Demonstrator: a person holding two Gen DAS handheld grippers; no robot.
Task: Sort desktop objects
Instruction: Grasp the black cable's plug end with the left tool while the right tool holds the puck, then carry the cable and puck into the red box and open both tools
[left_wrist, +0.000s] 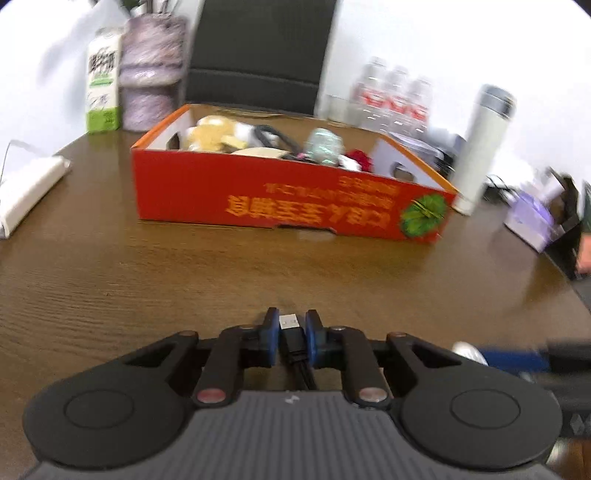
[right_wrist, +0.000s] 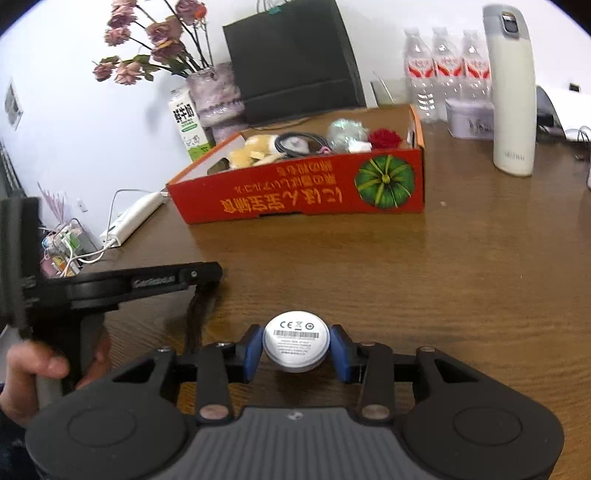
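Brown wood-grain counter against a white wall. Red cardboard box, centre frame, open-topped, filled with mixed small items. White flask, upper right; milk carton and flower vase, upper left. Left tool, lower centre: narrow, clamped on a black USB cable. Right tool, lower centre: gripping a round white disc, label side up.

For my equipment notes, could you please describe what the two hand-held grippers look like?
Both match: the left hand-held gripper and right hand-held gripper have black linkage arms with silver pivot bolts, blue pads on the fingers, round black discs either side and a ribbed grey body. A dark sleeve shows.
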